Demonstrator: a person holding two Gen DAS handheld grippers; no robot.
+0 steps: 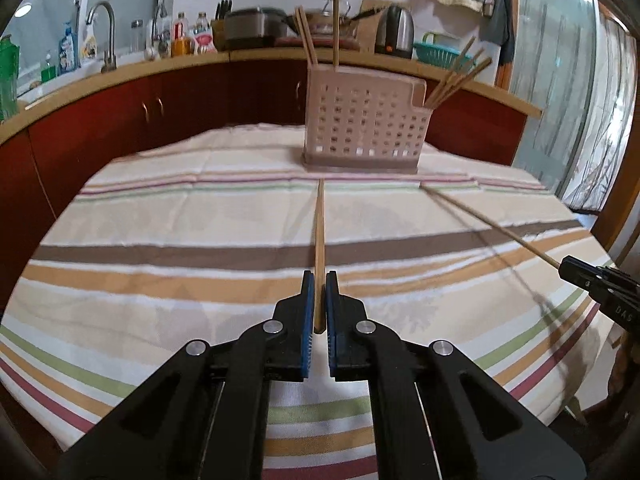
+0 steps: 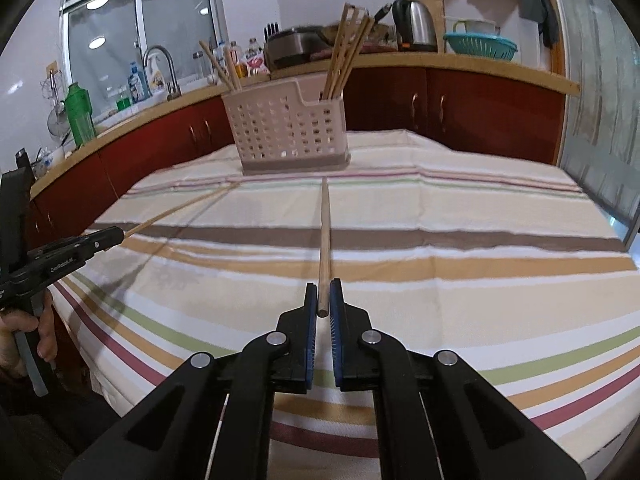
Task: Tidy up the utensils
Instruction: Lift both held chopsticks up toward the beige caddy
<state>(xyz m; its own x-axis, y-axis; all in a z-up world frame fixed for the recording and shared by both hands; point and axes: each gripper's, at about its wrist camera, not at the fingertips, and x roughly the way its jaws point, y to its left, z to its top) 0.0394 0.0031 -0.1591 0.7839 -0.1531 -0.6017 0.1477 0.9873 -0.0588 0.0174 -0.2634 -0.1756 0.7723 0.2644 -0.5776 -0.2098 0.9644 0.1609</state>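
Chopsticks, one in each gripper: my left gripper (image 1: 319, 280) is clamped on a chopstick (image 1: 319, 236) pointing at 12 o'clock toward the pink basket (image 1: 362, 126), and my right gripper (image 2: 323, 289) pinches the other chopstick (image 2: 325, 236) the same way. More chopsticks (image 2: 346, 50) stand in the basket on the striped cloth (image 1: 180, 216).

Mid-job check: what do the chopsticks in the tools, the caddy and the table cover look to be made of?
Left chopstick and right chopstick: likely bamboo or wood, matte tan, with a faint grain and no shine. Caddy: looks like moulded plastic, pale pinkish-beige, with a regular grid of square holes and a darker base. Cover: woven fabric, striped, matte, with fold creases showing.
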